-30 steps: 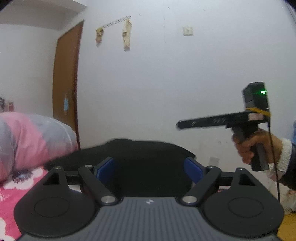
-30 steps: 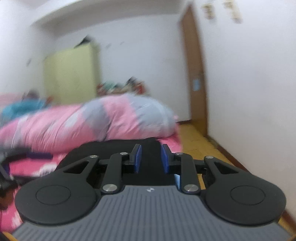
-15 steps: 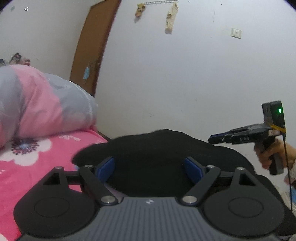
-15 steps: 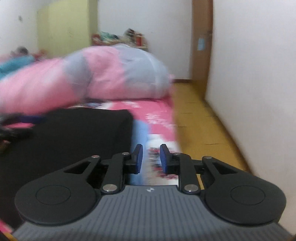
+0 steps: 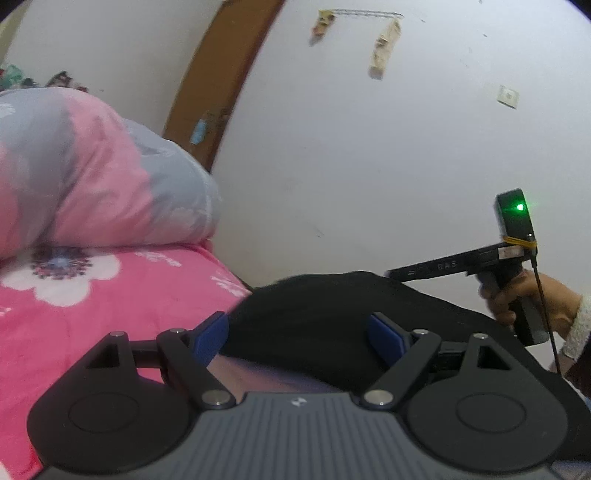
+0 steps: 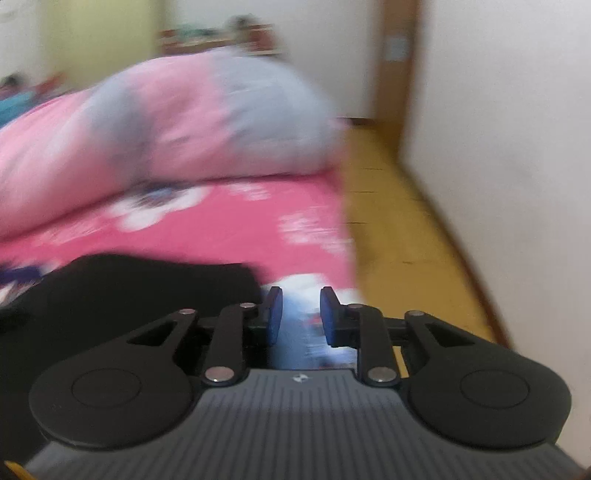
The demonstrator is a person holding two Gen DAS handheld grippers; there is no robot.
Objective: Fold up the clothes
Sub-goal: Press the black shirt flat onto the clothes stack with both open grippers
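My left gripper (image 5: 297, 334) stands spread with the black garment (image 5: 332, 314) just ahead; my right gripper (image 6: 300, 314), jaws opening on nothing, has it at its left

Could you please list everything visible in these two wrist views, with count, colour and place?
garment: one, black, on the bed between the hand-held grippers
bedsheet: one, pink with white flowers, covering the bed
duvet: one, pink and grey, bunched at the bed's far end
door: one, brown, in the white wall
wall hooks: one row, two pale items hanging
wall switch: one, white
floor: yellow wood, beside the bed
wardrobe: one, pale yellow, blurred, far corner
left hand-held gripper: open, over the garment
right hand-held gripper: jaws narrow and opening, nothing between
hand: one, holding the right hand-held gripper's handle
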